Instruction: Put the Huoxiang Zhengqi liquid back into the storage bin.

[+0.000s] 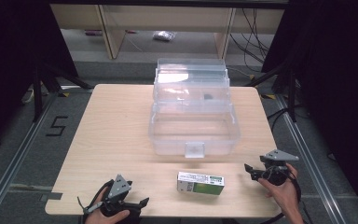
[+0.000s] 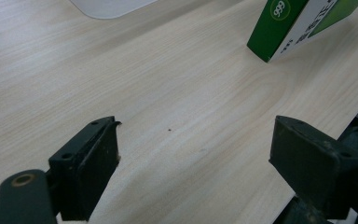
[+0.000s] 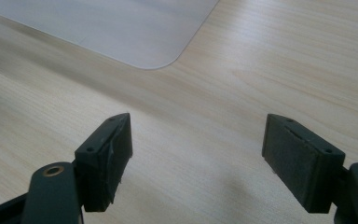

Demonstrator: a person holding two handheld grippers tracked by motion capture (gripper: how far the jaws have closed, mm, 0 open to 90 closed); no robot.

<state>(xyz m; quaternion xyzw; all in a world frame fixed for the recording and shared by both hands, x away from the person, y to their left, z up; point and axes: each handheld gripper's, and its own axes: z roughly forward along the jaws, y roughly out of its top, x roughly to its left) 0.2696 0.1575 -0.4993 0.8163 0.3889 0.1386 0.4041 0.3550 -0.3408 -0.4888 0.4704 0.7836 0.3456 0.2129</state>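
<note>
A green-and-white box [image 1: 200, 182] lies flat near the tabletop's [image 1: 116, 126] front edge, just in front of the open clear plastic case [image 1: 193, 122]. The left tool [image 1: 140, 204] and right tool [image 1: 250, 171] flank the box, well apart from it, each with jaws spread and empty.

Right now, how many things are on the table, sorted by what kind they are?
Clear plastic box, lid open: 1
Green and white carton: 1
Grippers, left gripper and right gripper, both open: 2
Total: 4
</note>
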